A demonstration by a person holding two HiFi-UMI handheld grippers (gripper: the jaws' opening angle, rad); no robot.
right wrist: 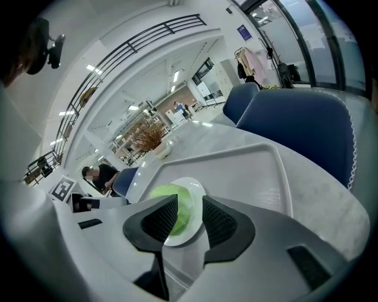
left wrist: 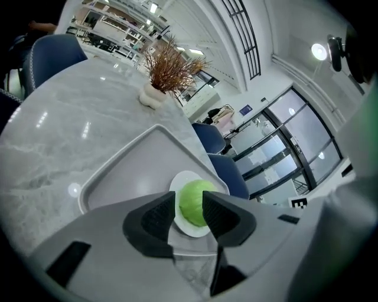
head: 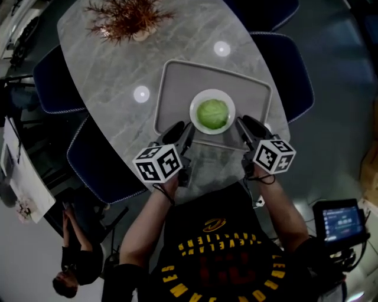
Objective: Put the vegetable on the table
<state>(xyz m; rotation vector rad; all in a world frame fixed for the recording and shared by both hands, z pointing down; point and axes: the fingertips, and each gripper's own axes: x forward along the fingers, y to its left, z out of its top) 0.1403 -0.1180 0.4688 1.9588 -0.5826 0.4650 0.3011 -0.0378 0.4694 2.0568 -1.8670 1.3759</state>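
A round green vegetable (head: 212, 113), like a cabbage head, sits in a white dish (head: 195, 101) on a grey tray (head: 177, 88) on the marble table (head: 106, 71). My left gripper (head: 183, 131) is at the tray's near edge, just left of the dish, and is open and empty. My right gripper (head: 242, 124) is just right of the dish, also open and empty. In the left gripper view the vegetable (left wrist: 192, 197) shows past the gap of the gripper (left wrist: 189, 206). In the right gripper view the vegetable (right wrist: 165, 194) lies beyond the gripper (right wrist: 190, 212).
A dried brown plant in a pale vase (head: 127, 17) stands at the table's far end. Blue chairs (head: 286, 65) (head: 53, 82) (head: 97, 162) ring the table. A person (head: 77, 259) stands at the lower left, and a lit screen (head: 339, 221) is at the lower right.
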